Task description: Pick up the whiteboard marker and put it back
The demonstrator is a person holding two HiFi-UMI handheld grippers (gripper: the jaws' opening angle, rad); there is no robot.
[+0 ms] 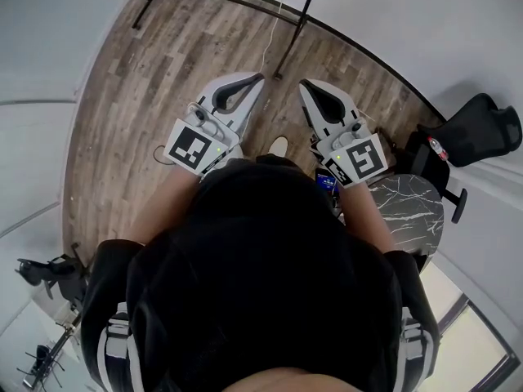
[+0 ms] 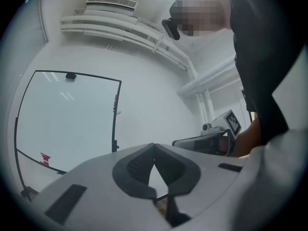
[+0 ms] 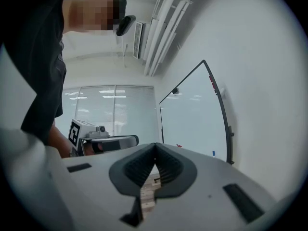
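Whiteboard marker not yet gripped: left gripper and right gripper level, facing whiteboard, jaws pressed together empty, likely pre-approach.

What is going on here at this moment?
A person holds the left gripper and the right gripper level, out in front. Both are shut, with nothing between the jaws. A whiteboard stands ahead of them against a white wall. Nothing has been picked up yet.
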